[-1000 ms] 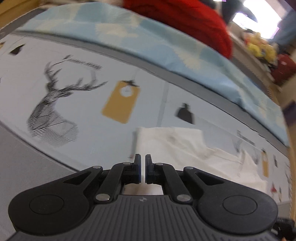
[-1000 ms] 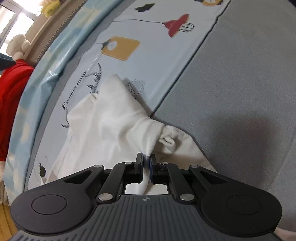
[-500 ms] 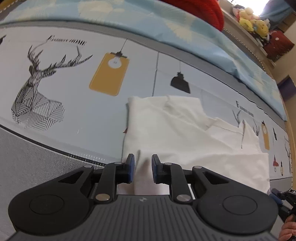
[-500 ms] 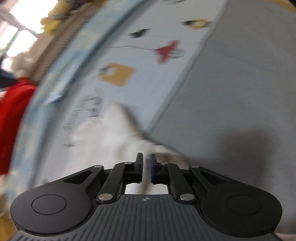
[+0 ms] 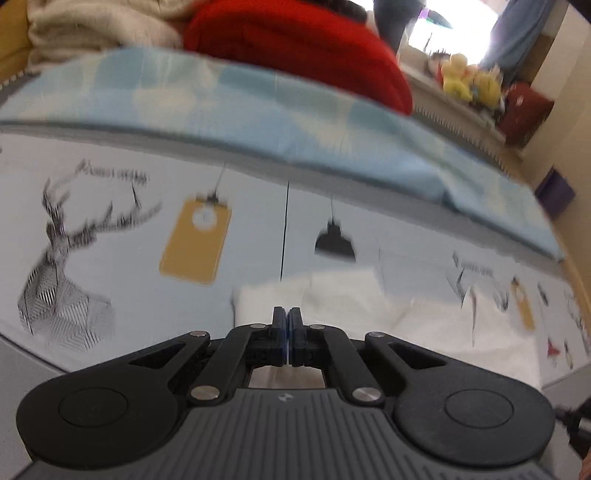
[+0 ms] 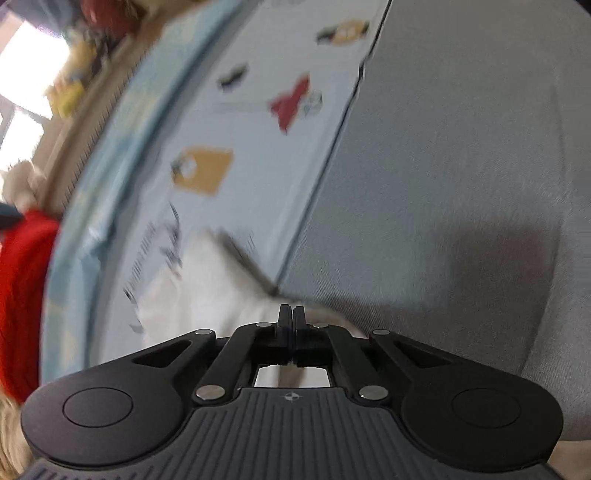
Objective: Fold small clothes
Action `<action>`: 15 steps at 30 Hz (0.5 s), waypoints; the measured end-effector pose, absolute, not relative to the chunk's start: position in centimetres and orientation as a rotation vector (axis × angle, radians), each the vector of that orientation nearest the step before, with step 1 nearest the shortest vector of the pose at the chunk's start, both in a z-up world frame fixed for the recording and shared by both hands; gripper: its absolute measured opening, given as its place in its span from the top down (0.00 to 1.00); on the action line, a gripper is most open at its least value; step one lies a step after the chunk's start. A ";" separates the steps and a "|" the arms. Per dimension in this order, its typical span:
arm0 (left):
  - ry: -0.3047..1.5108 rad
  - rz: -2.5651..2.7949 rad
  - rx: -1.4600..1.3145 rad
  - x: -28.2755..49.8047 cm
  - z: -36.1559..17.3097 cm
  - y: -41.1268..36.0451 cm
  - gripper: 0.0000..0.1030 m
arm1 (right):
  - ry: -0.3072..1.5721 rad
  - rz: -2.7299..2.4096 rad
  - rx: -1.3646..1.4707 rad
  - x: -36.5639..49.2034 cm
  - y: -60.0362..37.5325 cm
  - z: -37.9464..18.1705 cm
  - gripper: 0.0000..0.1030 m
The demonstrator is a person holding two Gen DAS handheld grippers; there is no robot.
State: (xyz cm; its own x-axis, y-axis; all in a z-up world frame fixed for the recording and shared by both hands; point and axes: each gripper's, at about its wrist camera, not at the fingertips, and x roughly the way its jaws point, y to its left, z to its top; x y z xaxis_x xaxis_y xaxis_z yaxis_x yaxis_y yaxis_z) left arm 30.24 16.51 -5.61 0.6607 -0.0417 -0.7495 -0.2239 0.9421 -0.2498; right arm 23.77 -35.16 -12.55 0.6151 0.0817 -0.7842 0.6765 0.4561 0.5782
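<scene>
at the near edge of the white garment (image 5: pixel 424 325), the left gripper (image 5: pixel 287 325) is clenched, its jaws pressed together; whether cloth is pinched between them i cannot tell. the right gripper (image 6: pixel 291 325) is clenched at the garment's other near edge, where it lies on the grey cover (image 6: pixel 461 184). beyond the garment spreads the printed sheet (image 5: pixel 147 258), then a blue blanket (image 5: pixel 258 118) and a red cushion (image 5: pixel 295 48).

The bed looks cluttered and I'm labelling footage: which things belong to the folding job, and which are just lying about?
In the job:
white garment
left gripper
right gripper

Lying about:
red fabric
cream blanket
yellow plush toys
printed bedsheet
</scene>
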 end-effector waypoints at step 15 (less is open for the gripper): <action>1.111 0.052 -0.383 30.7 -9.7 16.4 0.85 | 0.994 -0.185 0.863 27.6 -32.8 -13.8 0.82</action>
